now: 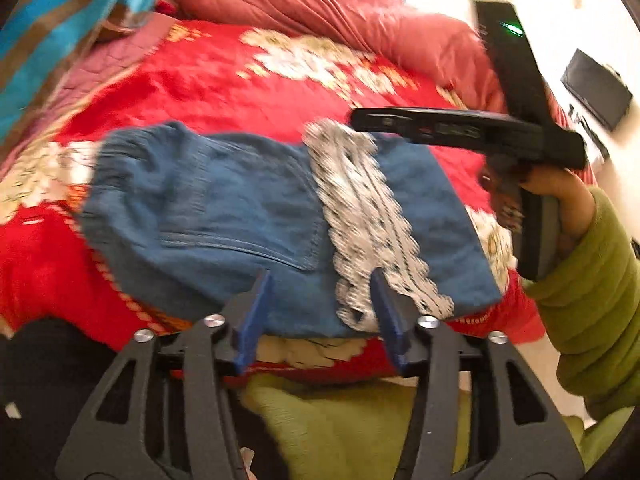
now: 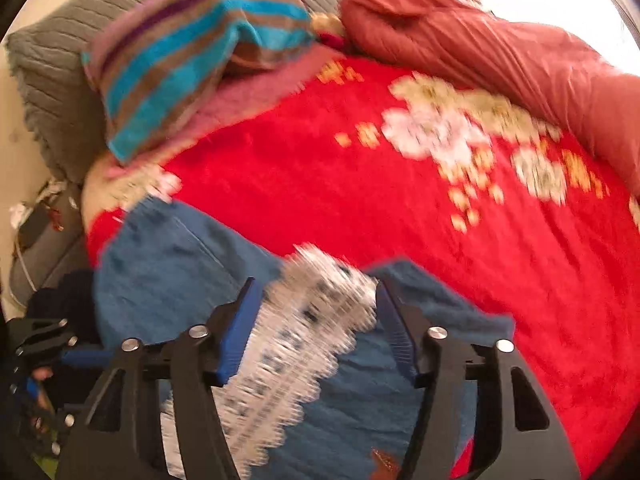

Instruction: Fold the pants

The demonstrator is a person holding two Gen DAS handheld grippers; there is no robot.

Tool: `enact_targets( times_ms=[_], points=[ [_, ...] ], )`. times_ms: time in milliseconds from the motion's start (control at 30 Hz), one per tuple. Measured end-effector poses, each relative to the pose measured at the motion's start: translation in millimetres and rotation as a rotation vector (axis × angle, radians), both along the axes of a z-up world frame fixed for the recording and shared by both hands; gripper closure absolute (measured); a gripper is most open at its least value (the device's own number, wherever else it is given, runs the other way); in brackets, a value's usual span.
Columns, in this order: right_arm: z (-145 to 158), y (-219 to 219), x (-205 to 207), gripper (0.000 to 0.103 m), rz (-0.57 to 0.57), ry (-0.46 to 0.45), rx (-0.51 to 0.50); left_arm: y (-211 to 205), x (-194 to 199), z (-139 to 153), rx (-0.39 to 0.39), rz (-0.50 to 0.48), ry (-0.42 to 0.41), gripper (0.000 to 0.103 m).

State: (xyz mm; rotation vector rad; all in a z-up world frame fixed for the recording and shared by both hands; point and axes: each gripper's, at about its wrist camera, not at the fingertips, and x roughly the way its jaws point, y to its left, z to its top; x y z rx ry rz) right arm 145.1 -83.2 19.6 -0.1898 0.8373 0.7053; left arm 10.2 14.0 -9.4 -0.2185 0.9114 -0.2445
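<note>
Blue denim pants lie folded near the front edge of a red flowered blanket. A white lace band crosses them. My left gripper hovers open over the pants' near edge, its blue pads apart with cloth showing between them, not pinched. My right gripper is also open, its pads straddling the lace band on the pants without pressing it. In the left wrist view a hand in a green sleeve holds the right tool above the pants' right end.
A salmon quilt is bunched along the far side. A striped turquoise-and-brown blanket lies at the far left against a grey ribbed cushion. Green cloth hangs below the bed's front edge. A black box sits at the right.
</note>
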Motion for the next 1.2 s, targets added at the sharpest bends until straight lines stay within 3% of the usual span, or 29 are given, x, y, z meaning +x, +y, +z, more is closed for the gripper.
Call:
enact_targets(
  times_ms=[67, 167, 267, 367, 433, 533, 833, 867, 900, 1000, 1067, 1200],
  points=[
    [11.8, 10.2, -2.9, 0.034, 0.036, -0.023, 0.017, 17.0, -4.0, 4.1, -0.01, 0.051, -0.014, 0.042],
    [23.1, 30.3, -3.1, 0.033, 0.106, -0.03, 0.03, 42.6, -9.7, 4.2, -0.033, 0.127, -0.013, 0.035],
    [27.0, 55.5, -3.8, 0.025, 0.186, -0.026, 0.016, 64.0, -12.8, -1.4, -0.071, 0.197, 0.005, 0.032],
    [24.8, 86.1, -6.8, 0.024, 0.269, -0.022, -0.015, 74.7, -10.3, -10.5, -0.109, 0.226, 0.029, 0.033],
    [18.9, 109.5, -6.7, 0.024, 0.324, -0.011, -0.045, 77.8, -7.0, -15.5, -0.144, 0.235, 0.034, 0.036],
    [4.7, 135.4, -0.7, 0.024, 0.364, 0.023, -0.083, 79.0, -1.3, -21.4, -0.178, 0.235, 0.043, 0.05],
    [-41.9, 191.1, 19.6, 0.024, 0.466, 0.223, -0.135, 87.3, 10.8, -45.6, -0.257, 0.249, 0.083, 0.057],
    [-46.4, 194.0, 20.1, 0.025, 0.475, 0.239, -0.131, 87.9, 10.5, -46.0, -0.261, 0.25, 0.081, 0.057],
    [-50.8, 196.3, 18.6, 0.046, 0.497, 0.255, -0.124, 88.3, 10.8, -46.2, -0.264, 0.25, 0.08, 0.057],
    [-44.6, 189.7, 15.6, 0.066, 0.49, 0.214, -0.105, 89.7, 8.1, -44.6, -0.286, 0.253, 0.066, 0.057],
    [-30.9, 173.6, 16.4, 0.074, 0.485, 0.199, -0.045, 92.1, 4.8, -40.5, -0.316, 0.256, 0.038, 0.046],
    [5.2, 118.4, 18.5, 0.076, 0.482, 0.178, 0.137, 92.1, 0.9, -28.3, -0.351, 0.252, -0.016, 0.038]
  ],
)
